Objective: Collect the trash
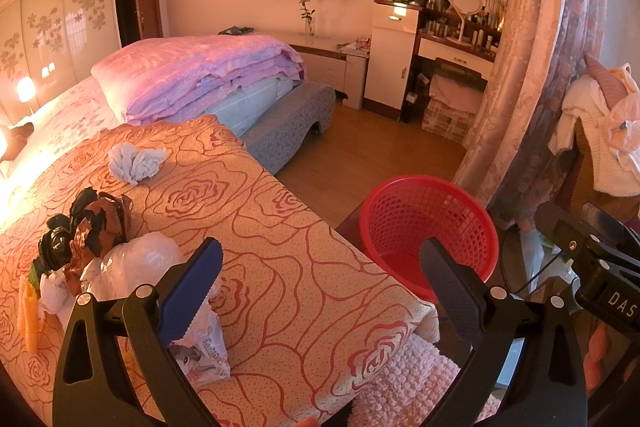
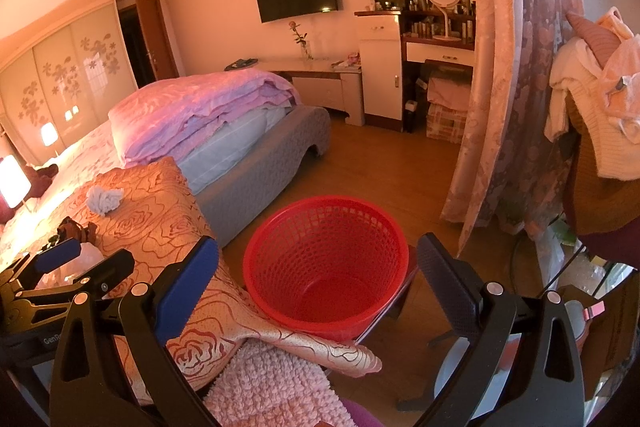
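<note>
A red mesh basket [image 1: 430, 227] [image 2: 326, 263] stands beside the bed, with nothing in it. On the rose-patterned bedspread [image 1: 248, 211] lies a heap of trash: crumpled black and brown paper [image 1: 88, 227], a clear plastic bag [image 1: 140, 263] and a printed white bag [image 1: 204, 343]. A crumpled white tissue [image 1: 136, 159] [image 2: 105, 201] lies farther up the bed. My left gripper [image 1: 320, 279] is open above the bed's edge, its blue finger next to the white bag. My right gripper [image 2: 318, 279] is open over the basket, holding nothing. The left gripper [image 2: 60, 263] shows at the right wrist view's left edge.
Folded pink quilts [image 1: 200, 79] are stacked on the bed. A grey bench [image 1: 292, 123] stands at its foot, with wooden floor [image 1: 368, 155] beyond. A flowered curtain [image 1: 532, 67] and a chair draped with clothes [image 1: 600, 135] stand to the right. A pink fluffy cloth [image 2: 272, 383] lies under the bedspread's corner.
</note>
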